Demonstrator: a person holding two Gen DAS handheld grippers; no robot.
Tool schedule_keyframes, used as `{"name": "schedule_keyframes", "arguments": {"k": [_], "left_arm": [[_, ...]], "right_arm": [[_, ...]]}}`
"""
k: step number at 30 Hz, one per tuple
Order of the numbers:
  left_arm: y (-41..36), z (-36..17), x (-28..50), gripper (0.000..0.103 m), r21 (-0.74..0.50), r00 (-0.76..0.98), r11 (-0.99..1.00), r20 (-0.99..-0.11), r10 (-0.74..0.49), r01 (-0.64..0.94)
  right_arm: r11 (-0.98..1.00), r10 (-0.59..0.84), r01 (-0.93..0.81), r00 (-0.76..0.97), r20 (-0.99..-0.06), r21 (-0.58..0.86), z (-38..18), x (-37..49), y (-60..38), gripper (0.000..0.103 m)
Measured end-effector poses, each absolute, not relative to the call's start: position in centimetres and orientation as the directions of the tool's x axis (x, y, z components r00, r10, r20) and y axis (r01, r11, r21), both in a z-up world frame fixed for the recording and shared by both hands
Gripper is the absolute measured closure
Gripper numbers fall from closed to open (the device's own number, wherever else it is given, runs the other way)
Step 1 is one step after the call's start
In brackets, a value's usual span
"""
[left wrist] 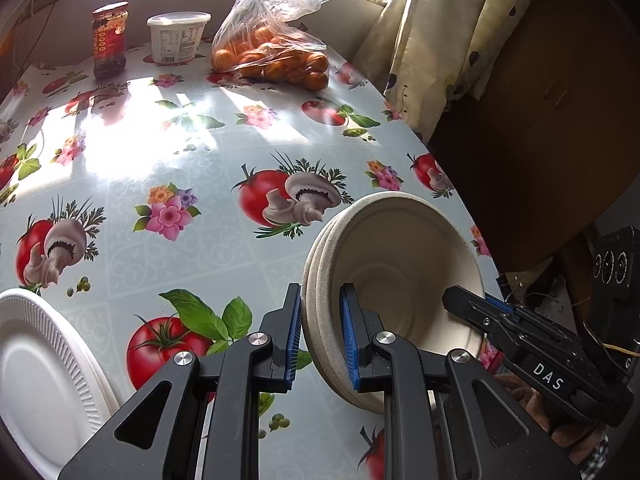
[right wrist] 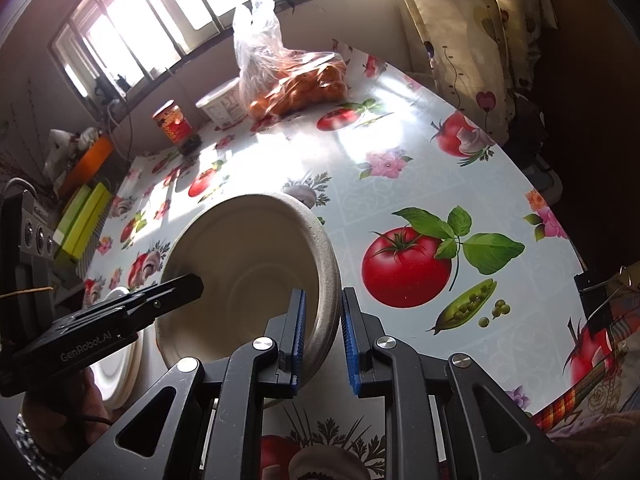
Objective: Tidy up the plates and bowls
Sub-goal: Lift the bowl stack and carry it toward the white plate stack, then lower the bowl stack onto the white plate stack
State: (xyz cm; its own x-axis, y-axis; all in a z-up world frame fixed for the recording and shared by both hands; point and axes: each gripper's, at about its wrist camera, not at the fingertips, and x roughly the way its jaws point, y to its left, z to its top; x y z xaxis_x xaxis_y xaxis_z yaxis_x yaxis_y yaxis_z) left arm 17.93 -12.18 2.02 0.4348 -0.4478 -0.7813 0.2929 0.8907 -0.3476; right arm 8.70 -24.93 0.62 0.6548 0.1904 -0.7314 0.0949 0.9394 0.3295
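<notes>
While tilted off the table, beige nested bowls (left wrist: 400, 256), rough rims, left tool (left wrist: 320, 336) and right tool (right wrist: 323, 336) clamped on opposite rims.

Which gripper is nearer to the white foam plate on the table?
Left. The left gripper grips the near-left rim of the stacked beige paper bowls, right beside the white foam plate. The right gripper clamps the bowls' opposite rim, farther away.
</notes>
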Motion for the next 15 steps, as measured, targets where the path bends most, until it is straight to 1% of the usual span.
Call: {"name": "schedule_keyframes", "arguments": {"k": [15], "left_arm": [[-7.1,3.8,16.4,0.083,-0.354,0.49,0.91,-0.767,-0.414,0.215]], "right_arm": [[0.947,0.255,-0.013,0.637,-0.727,0.321,2.2,9.6,-20.3,0.085]]}}
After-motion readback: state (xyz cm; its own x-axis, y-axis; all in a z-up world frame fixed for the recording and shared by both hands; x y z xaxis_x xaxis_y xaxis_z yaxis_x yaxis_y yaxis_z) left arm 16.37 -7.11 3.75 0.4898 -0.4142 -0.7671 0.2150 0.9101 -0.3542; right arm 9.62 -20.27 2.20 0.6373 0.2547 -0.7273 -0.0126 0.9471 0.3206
